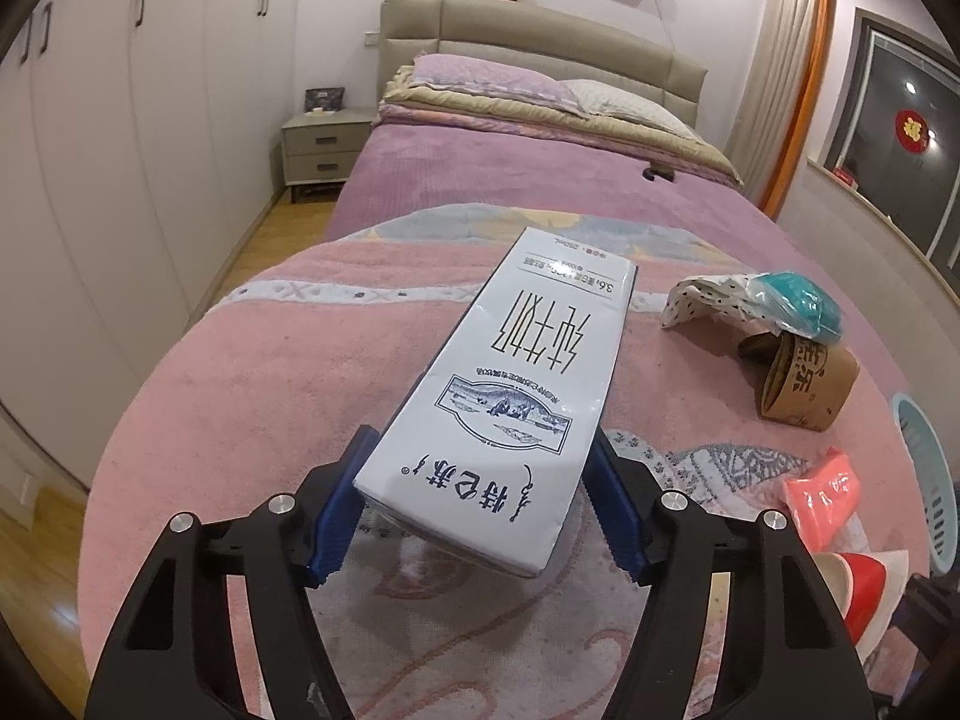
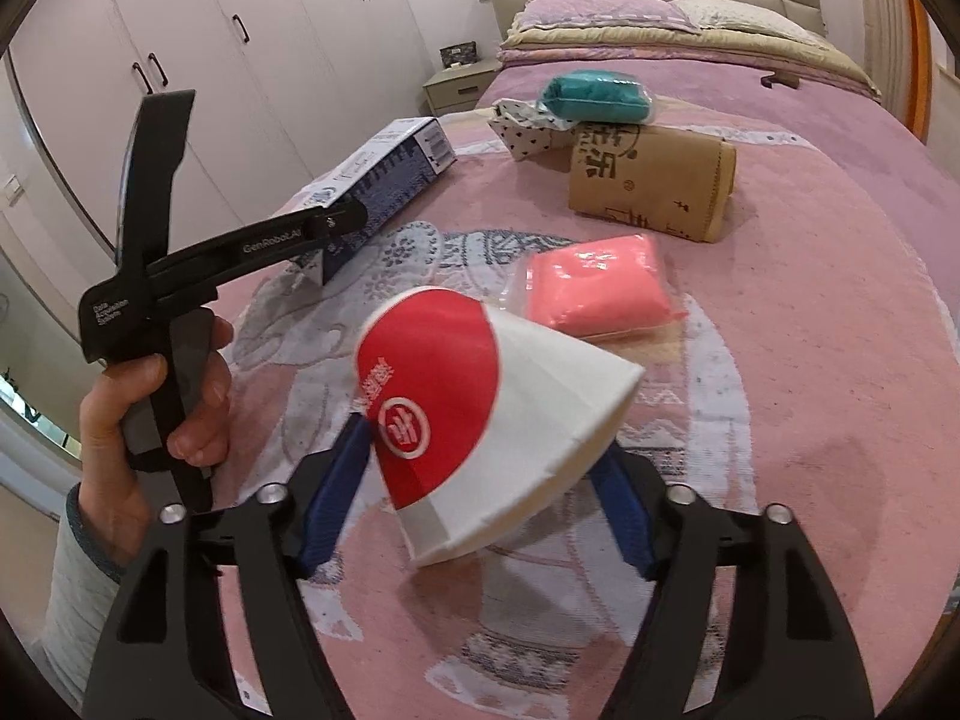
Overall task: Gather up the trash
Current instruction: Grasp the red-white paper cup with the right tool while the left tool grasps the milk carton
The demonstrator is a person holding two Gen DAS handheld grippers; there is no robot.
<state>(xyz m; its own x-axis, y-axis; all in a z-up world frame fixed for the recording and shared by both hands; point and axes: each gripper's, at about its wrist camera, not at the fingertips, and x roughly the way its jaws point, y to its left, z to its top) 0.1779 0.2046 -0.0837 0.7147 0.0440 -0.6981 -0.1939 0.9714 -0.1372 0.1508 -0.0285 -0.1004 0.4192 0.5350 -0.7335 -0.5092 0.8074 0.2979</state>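
Observation:
My left gripper point(image 1: 474, 516) is shut on a white milk carton point(image 1: 516, 384) with blue print and holds it just above the pink blanket. The carton also shows in the right wrist view point(image 2: 384, 180), with the left gripper point(image 2: 336, 222) clamped on its near end. My right gripper point(image 2: 480, 480) is shut on a crumpled red and white paper bag point(image 2: 480, 414), lifted off the blanket. That bag shows at the lower right of the left wrist view point(image 1: 864, 594).
On the blanket point(image 2: 810, 420) lie a pink packet point(image 2: 594, 294), a brown paper cup sleeve point(image 2: 648, 180), a teal packet point(image 2: 600, 96) and spotted paper point(image 2: 528, 132). A pale teal basket point(image 1: 930, 480) stands at the bed's right. Wardrobes point(image 1: 120, 150) line the left.

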